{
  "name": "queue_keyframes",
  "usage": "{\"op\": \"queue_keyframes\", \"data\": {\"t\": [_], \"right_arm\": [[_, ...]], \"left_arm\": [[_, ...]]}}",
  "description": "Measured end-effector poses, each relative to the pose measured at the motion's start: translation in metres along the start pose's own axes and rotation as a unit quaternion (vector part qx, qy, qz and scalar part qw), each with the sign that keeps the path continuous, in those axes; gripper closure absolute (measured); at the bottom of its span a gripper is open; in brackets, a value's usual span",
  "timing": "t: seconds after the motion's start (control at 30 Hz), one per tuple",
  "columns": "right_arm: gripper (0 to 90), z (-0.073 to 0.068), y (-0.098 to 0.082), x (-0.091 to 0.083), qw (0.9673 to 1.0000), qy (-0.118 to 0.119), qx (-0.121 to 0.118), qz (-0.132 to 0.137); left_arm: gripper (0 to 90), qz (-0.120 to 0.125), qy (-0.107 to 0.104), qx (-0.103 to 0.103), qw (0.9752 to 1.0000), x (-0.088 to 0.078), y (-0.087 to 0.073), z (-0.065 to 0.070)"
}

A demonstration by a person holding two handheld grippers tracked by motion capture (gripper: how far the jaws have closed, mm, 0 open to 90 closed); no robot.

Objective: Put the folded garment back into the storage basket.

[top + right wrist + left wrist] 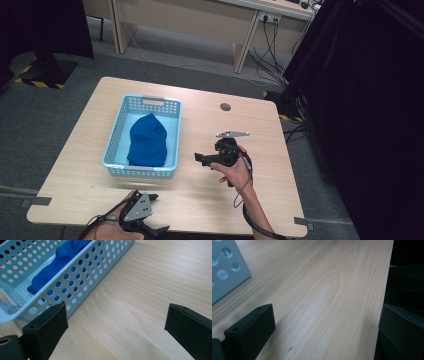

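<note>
A light blue perforated basket (142, 137) stands on the left half of the wooden table (210, 120), and a crumpled dark blue cloth (147, 140) lies inside it. My right gripper (202, 161) hovers just right of the basket, open, jaws pointing at it and nothing between them. In the right gripper view the basket's wall (75, 282) and the cloth (57, 257) sit beyond my open right gripper (117, 310). My left gripper (159, 214) is open at the table's front edge, below the basket. The left gripper view has bare wood between the jaws of my left gripper (325, 312) and a basket corner (224, 270).
A small round grommet (225, 106) is set into the table's far side. A black curtain (370, 100) stands to the right. Behind the table are a wooden desk (200, 20) and floor cables (270, 60). A stand base with striped tape (42, 75) sits far left.
</note>
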State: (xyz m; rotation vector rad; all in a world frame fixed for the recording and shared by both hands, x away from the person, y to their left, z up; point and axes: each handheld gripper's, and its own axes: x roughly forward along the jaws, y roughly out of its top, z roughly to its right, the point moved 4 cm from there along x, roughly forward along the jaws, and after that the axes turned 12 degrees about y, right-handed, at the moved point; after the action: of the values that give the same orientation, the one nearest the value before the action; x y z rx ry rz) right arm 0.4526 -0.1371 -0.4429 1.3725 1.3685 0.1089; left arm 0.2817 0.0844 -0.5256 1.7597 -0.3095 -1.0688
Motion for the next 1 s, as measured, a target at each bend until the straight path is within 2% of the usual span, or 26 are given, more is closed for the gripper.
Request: {"op": "queue_keyframes", "data": {"t": [0.3, 1.0], "right_arm": [[4.9, 0.004, -0.008, -0.003, 1.0000, -0.005, 0.005, -0.005], [4.9, 0.000, -0.016, -0.009, 1.0000, -0.006, 0.000, -0.007]], "left_arm": [[0.0, 0.000, 0.000, 0.001, 1.0000, 0.000, 0.000, 0.000], [0.0, 0.000, 0.000, 0.001, 1.0000, 0.000, 0.000, 0.000]]}}
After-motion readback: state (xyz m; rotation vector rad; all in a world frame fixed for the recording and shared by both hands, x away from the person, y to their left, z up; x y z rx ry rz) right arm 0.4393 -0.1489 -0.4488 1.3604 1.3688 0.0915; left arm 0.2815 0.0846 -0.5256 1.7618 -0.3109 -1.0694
